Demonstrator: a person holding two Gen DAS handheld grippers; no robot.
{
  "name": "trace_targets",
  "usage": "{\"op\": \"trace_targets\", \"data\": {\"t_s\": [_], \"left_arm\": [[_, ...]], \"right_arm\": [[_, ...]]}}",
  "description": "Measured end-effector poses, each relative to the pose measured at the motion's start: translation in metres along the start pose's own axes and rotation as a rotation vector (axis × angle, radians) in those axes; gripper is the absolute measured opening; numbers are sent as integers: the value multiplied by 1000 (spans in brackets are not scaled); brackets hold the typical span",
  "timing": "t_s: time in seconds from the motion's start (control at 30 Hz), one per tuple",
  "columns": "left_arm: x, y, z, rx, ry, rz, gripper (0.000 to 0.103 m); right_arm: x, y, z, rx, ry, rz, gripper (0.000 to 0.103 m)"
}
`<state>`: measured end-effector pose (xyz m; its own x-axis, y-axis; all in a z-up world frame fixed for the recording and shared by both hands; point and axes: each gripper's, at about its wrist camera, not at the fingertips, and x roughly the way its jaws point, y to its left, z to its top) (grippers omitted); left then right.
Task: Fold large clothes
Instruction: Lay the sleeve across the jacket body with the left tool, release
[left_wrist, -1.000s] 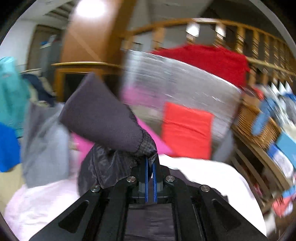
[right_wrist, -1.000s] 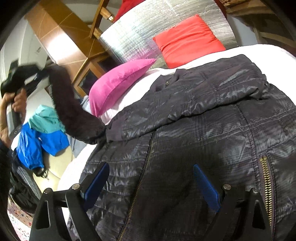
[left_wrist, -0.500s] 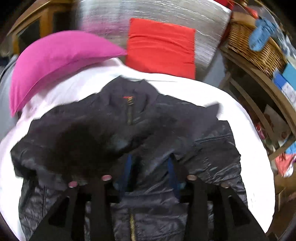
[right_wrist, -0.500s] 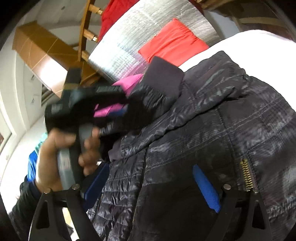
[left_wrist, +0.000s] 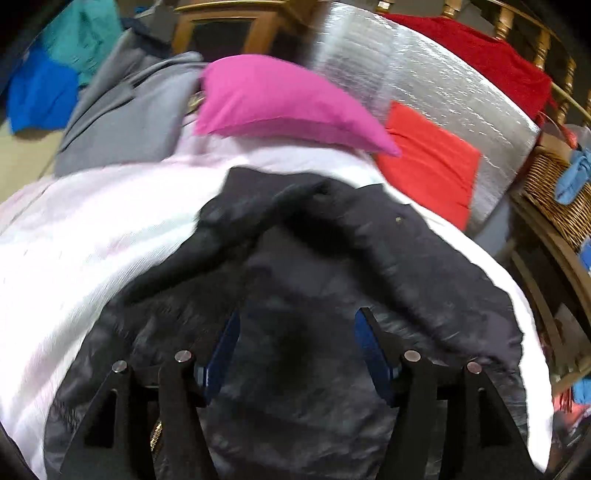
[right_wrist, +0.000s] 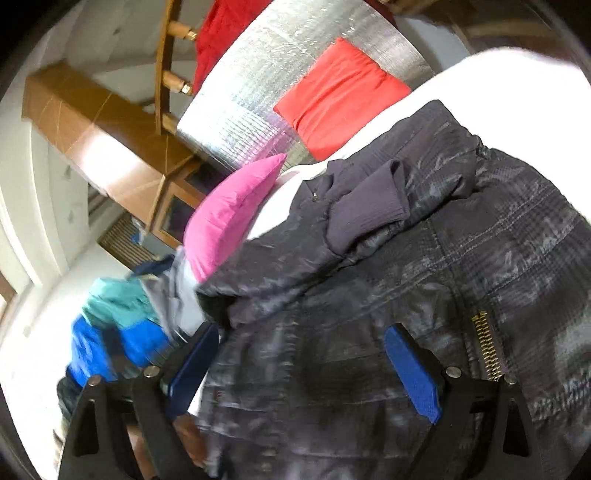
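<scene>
sleeve folded in, most of the fold still ahead

jaws of the left gripper (left_wrist: 297, 350) stand spread, having just been opening, with nothing pinched between the blue pads; they hang low over the dark quilted puffer jacket with a brass zip (left_wrist: 314, 295). the right gripper (right_wrist: 306, 365) is spread wide as well, hovering over the jacket's front near the zip, gripping nothing.

the jacket lies flat on the white sheet of the bed (left_wrist: 74, 240), front up. one sleeve, with its ribbed knit cuff (right_wrist: 369, 218), lies folded across the chest just below the collar, so that first fold looks done. whether the other sleeve is in cannot be told from these views. the body has no fold across it, so by my reading the task is at an early stage: the remaining sleeve, then the body, are left.

beyond the jacket a bright pink pillow (left_wrist: 280, 99) and a red-orange cushion (left_wrist: 428, 162) lean against a silver quilted foil panel (left_wrist: 424, 85). a grey garment (left_wrist: 125, 114) and a blue and teal garment (left_wrist: 44, 81) lie off the bed's edge, a woven wicker basket (left_wrist: 554, 199) stands on the other side, and a red cloth (left_wrist: 480, 55) hangs over a wooden railing behind.
</scene>
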<state>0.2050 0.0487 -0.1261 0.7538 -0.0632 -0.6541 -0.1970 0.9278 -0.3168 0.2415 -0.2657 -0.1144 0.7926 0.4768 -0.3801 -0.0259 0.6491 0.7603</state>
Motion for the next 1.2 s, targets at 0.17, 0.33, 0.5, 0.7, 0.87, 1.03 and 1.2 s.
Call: {"op": "trace_targets", "data": {"t_s": [0.17, 0.33, 0.5, 0.7, 0.87, 1.03, 1.2], "left_arm": [[2, 13, -9, -61, -23, -14, 65], [-1, 18, -6, -107, -45, -60, 65], [-7, 22, -2, -128, -64, -86, 65], [-10, 22, -2, -141, -62, -100, 65], [-8, 34, 1, -196, -56, -97, 65], [-5, 35, 2, -215, -49, -104, 65], [-11, 38, 10, -205, -40, -106, 65]], "right_arm": [[25, 2, 42, 129, 56, 61, 93], [71, -19, 74, 297, 95, 16, 83], [93, -28, 75, 379, 104, -55, 81], [117, -29, 85, 341, 153, -198, 22], [102, 45, 118, -70, 89, -340, 18], [82, 88, 135, -438, -58, -510, 17], [114, 17, 119, -349, 96, -571, 17]]}}
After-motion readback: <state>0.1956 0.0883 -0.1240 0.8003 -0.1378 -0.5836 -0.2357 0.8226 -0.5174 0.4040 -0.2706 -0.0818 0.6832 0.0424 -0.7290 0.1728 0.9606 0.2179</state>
